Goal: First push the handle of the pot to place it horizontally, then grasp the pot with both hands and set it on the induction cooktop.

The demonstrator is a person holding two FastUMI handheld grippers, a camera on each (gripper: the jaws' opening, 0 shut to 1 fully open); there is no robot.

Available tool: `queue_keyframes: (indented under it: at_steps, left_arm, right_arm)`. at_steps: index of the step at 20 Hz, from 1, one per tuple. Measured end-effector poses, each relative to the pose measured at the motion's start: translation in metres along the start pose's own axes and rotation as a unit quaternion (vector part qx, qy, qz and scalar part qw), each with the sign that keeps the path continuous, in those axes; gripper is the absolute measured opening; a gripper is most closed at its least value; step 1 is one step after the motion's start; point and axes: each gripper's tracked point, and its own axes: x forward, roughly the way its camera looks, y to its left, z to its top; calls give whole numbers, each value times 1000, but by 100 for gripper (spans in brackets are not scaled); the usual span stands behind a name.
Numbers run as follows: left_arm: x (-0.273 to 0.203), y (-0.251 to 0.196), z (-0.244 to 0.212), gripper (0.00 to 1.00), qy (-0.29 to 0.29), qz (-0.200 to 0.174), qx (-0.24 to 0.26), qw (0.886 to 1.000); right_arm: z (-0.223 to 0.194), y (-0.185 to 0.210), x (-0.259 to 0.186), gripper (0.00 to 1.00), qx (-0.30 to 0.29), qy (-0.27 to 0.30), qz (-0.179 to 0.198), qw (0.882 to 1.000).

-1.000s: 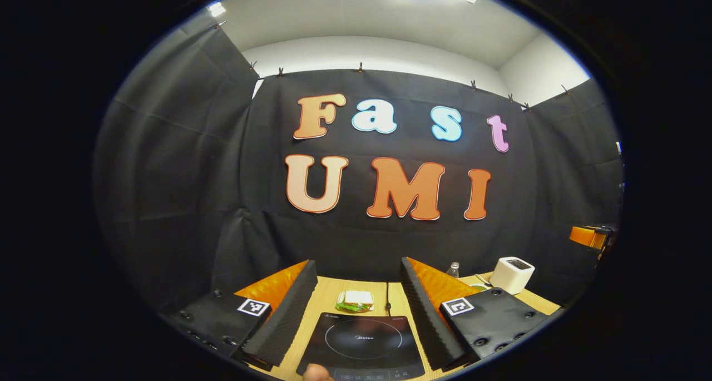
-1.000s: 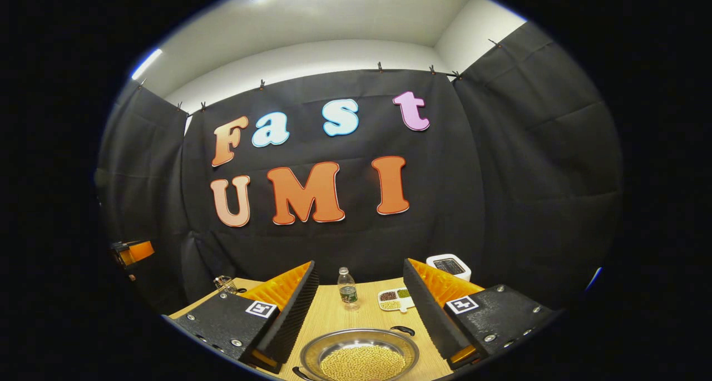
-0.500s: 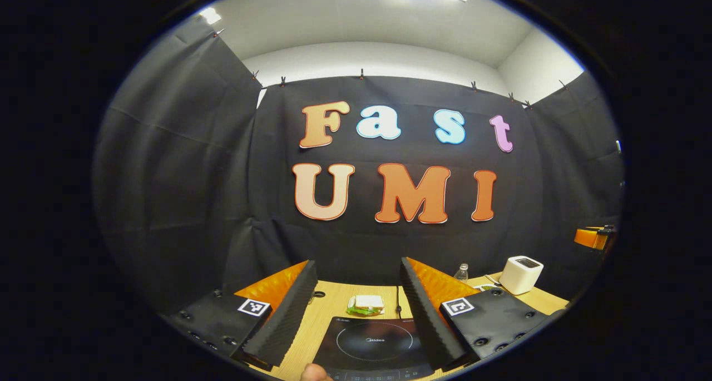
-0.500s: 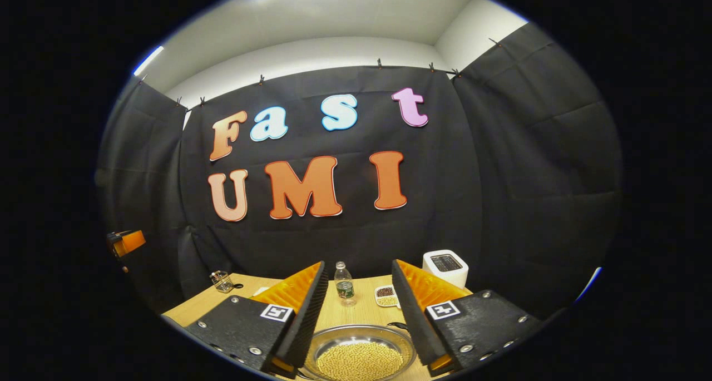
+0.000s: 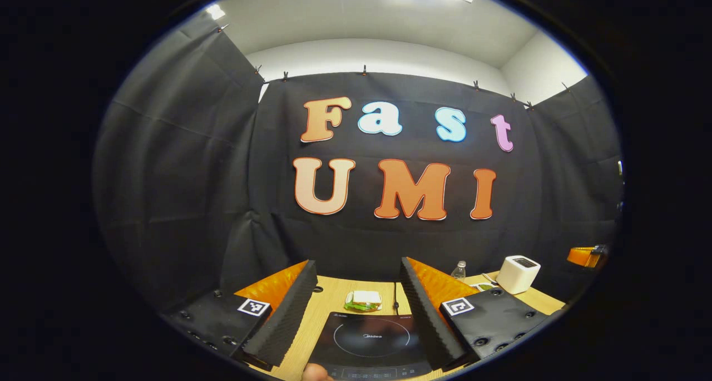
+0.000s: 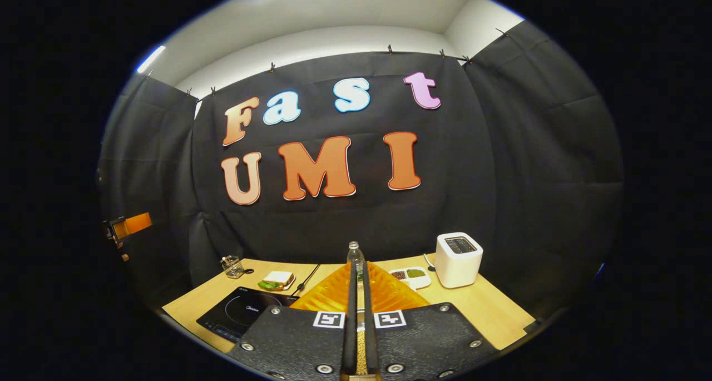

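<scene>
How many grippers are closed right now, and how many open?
1 closed: the right gripper, fingers nearly together, a thin gap showing beans below. 1 open: the left gripper, fingers spread above the induction cooktop.

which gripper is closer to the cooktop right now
Left. The left gripper hangs open right over the cooktop, which lies between its fingers. The right gripper, fingers nearly together, sits off to the cooktop's right side.
</scene>
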Motion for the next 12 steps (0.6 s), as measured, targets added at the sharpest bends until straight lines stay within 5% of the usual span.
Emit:
queue_keyframes:
  at_steps: [12]
  left_arm:
    - [0,2,-14,97,11,0,4,1000]
  right_arm:
    - [-115,30,-16,0,-24,102,52,993]
